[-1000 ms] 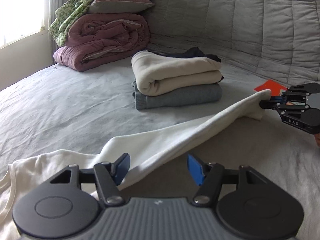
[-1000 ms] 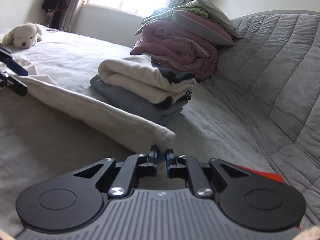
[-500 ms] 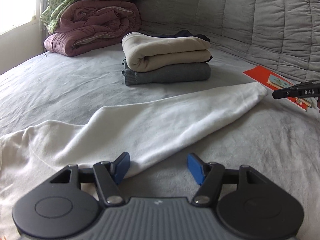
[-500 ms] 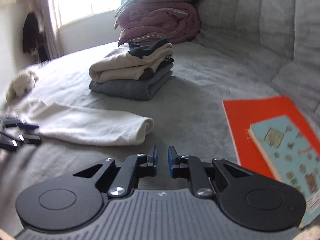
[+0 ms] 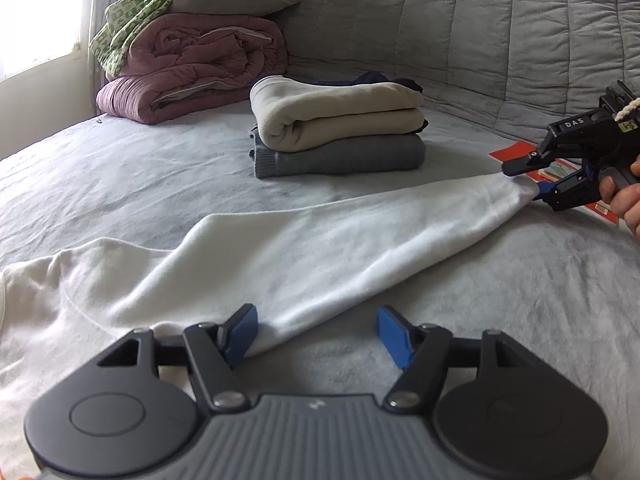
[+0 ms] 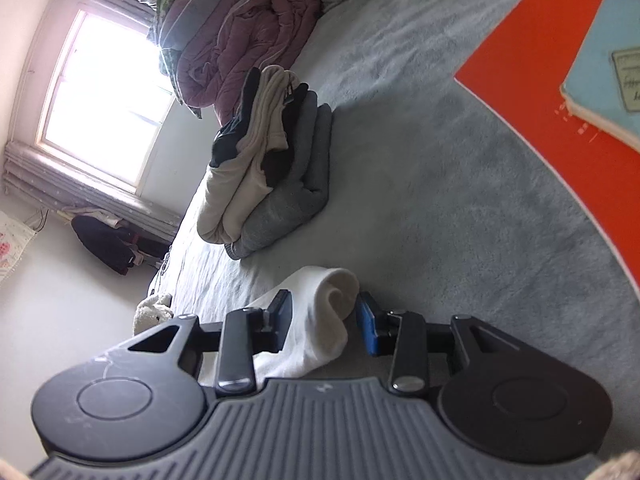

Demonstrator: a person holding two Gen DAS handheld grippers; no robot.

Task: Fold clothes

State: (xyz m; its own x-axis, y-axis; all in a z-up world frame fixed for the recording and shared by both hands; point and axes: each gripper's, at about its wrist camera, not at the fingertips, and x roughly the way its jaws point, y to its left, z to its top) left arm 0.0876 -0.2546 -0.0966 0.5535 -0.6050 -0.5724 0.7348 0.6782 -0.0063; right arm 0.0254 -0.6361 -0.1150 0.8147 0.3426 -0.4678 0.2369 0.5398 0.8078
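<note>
A white long-sleeved garment (image 5: 280, 252) lies spread on the grey bed, one sleeve stretched toward the right. My left gripper (image 5: 316, 334) is open just above the sleeve's near edge, holding nothing. My right gripper (image 5: 528, 184) is rolled on its side, open, with the sleeve's cuff (image 6: 324, 312) between its jaws, which stand apart on either side of it. In the right wrist view that gripper (image 6: 326, 320) straddles the cuff without pinching it.
A stack of folded clothes (image 5: 336, 128), cream over grey, sits mid-bed; it also shows in the right wrist view (image 6: 268, 168). Rolled purple duvet and pillows (image 5: 192, 64) lie behind. An orange folder with a blue book (image 6: 568, 92) lies at the right. A quilted grey backrest (image 5: 480, 20) stands behind.
My right gripper let go of the lifted sleeve, which dropped flat onto the bed. It then rolled sideways, opened and came back around the cuff. My left gripper stayed open.
</note>
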